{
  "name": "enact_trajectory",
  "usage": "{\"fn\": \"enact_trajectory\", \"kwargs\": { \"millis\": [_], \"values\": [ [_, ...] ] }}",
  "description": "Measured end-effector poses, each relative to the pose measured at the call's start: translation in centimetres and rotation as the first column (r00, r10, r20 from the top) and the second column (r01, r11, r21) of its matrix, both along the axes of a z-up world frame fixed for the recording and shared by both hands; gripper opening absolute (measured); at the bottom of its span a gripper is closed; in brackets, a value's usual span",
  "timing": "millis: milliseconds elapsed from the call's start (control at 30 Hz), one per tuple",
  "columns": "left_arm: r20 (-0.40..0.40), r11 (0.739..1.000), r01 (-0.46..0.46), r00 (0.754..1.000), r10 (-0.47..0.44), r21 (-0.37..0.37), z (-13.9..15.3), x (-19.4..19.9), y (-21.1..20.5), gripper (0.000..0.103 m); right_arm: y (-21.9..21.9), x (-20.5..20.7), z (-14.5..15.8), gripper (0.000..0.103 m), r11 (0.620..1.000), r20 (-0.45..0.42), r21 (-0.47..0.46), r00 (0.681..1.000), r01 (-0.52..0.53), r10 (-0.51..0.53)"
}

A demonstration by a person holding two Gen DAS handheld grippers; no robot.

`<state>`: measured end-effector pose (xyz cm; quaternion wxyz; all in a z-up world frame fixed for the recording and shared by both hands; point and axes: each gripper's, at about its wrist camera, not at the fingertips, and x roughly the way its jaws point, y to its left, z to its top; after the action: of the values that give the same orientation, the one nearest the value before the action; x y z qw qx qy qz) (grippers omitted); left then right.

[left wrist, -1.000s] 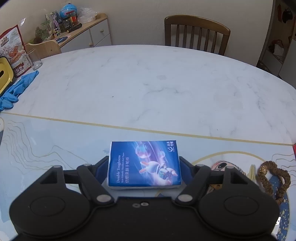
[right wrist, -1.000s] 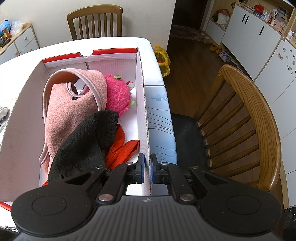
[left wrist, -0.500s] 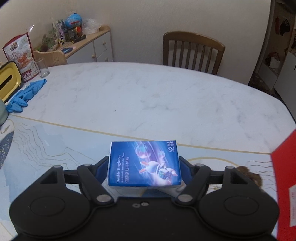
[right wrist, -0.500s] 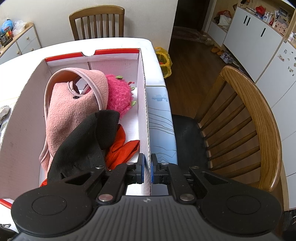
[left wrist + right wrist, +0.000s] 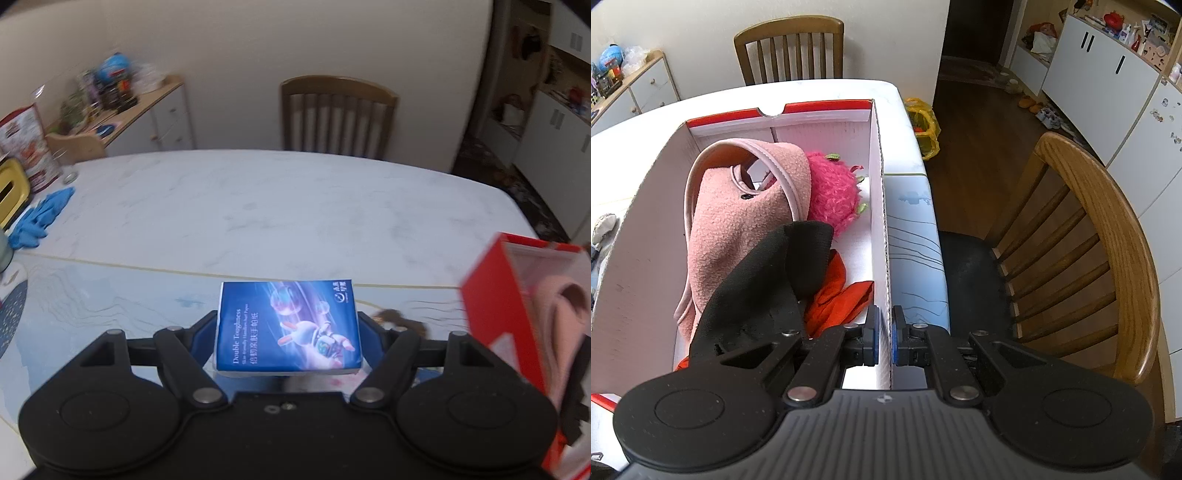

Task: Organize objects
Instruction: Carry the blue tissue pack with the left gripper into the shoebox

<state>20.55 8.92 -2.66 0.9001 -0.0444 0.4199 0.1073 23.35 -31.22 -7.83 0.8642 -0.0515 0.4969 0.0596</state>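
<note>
Lifted off the desk [image 5: 258, 206] since the earlier frame, the left tool [image 5: 288, 328] grips a blue tissue pack [image 5: 288, 326] beside the red box's [image 5: 491, 299] corner. The right tool [image 5: 883, 334] pinches the box's right wall [image 5: 881, 221], just inside the desk edge.

Premises: a private home, dining area. A marble-topped dining table [image 5: 280, 206] stands with wooden slat-back chairs [image 5: 1082, 254] drawn up to it. A low sideboard [image 5: 147, 118] carries toys and clutter; white storage cabinets [image 5: 1097, 70] line the far wall, with slippers [image 5: 1030, 101] on the wooden floor.
</note>
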Motion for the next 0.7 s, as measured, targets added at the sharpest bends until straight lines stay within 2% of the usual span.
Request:
{"fn": "enact_trajectory", "kwargs": {
  "millis": [267, 500, 700],
  "values": [
    [0.015, 0.984, 0.179, 0.984, -0.178, -0.023, 1.6, -1.1, -7.3, 0.074, -0.2, -0.1, 0.1, 0.006, 1.000, 0.006, 0.012, 1.000, -0.010, 0.010],
    [0.006, 0.934, 0.356, 0.935, -0.356, -0.035, 1.7, -1.9, -14.2, 0.074, -0.4, -0.2, 0.2, 0.006, 0.999, 0.010, 0.023, 1.000, -0.023, 0.023],
    [-0.014, 0.893, 0.448, 0.893, -0.449, -0.055, 0.9, -2.1, -18.3, 0.074, -0.7, -0.3, 0.1, 0.006, 0.999, 0.013, 0.045, 1.000, -0.026, 0.025]
  ]
}}
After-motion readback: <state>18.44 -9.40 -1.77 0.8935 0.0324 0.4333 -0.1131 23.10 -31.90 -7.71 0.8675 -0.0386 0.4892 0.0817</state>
